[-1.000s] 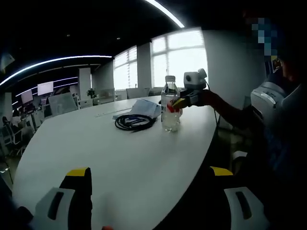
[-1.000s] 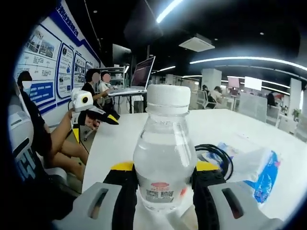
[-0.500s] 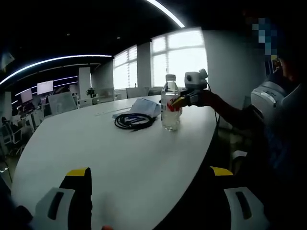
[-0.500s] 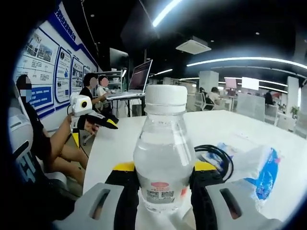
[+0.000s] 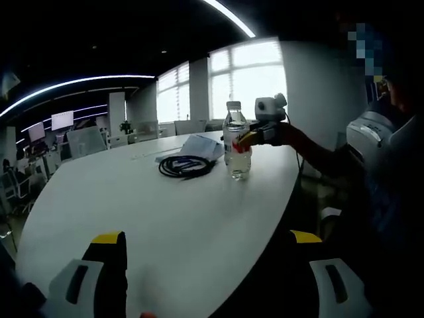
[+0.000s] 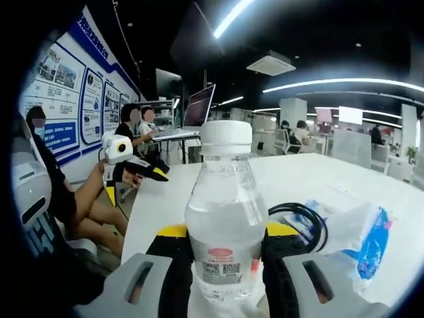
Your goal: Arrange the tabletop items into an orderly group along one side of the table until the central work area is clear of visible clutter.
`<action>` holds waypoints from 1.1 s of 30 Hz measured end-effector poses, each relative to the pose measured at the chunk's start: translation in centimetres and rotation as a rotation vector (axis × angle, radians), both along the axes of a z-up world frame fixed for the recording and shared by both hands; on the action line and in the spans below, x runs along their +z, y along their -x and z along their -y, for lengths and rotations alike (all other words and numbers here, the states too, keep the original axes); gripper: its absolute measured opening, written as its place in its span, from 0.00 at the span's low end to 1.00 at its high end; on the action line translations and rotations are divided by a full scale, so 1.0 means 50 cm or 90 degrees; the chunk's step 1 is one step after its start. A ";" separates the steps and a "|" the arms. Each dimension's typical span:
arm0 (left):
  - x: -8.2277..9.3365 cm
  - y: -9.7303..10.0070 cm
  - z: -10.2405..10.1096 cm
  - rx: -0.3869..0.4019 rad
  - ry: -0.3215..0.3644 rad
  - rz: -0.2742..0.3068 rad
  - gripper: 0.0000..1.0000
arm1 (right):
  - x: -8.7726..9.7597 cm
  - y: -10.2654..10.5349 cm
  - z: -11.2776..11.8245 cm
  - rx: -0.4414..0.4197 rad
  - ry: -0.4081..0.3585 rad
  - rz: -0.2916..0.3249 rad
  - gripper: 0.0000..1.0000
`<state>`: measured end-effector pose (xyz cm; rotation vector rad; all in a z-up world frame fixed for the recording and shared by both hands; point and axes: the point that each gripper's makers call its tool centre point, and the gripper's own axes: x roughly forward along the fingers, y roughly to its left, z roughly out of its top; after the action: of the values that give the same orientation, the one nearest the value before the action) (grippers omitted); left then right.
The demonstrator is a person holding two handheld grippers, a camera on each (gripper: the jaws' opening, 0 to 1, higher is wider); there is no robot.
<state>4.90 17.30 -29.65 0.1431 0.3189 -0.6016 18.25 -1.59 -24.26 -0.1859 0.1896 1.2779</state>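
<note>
1. Jaws of the left gripper [image 5: 209,275] stand spread wide over the near edge of the white bench [image 5: 146,205], holding nothing.
2. Farther along the bench, near its right edge, the clear water bottle [image 5: 236,142] stands upright with its white cap on.
3. Pinching that bottle [image 6: 225,225] at its label is the right gripper [image 6: 220,268], one yellow-tipped jaw against each side of it.
4. Just left of the bottle in the left gripper view lies a coil of black cable [image 5: 186,166].
5. Beyond the cable rests a white-and-blue plastic packet [image 5: 201,147].
6. In the right gripper view, the left gripper [image 6: 136,173] hangs off the bench edge.
</note>
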 end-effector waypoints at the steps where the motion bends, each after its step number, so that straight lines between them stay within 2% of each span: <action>1: -0.001 0.000 0.000 0.000 0.000 0.000 1.00 | 0.002 -0.001 0.001 0.000 -0.002 -0.001 0.37; 7: -0.001 0.001 0.000 -0.001 0.001 0.000 1.00 | 0.032 -0.001 0.002 0.003 -0.024 -0.001 0.37; 23: 0.009 0.004 -0.006 -0.001 -0.006 0.002 1.00 | 0.144 -0.025 -0.006 0.008 -0.072 0.045 0.37; 33: 0.009 0.005 -0.006 0.000 -0.009 0.000 1.00 | 0.190 -0.044 -0.009 0.003 -0.112 0.046 0.37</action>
<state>4.65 17.62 -29.20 0.1576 0.3227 -0.5995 20.44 -1.14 -14.77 -0.0817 0.0147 1.2836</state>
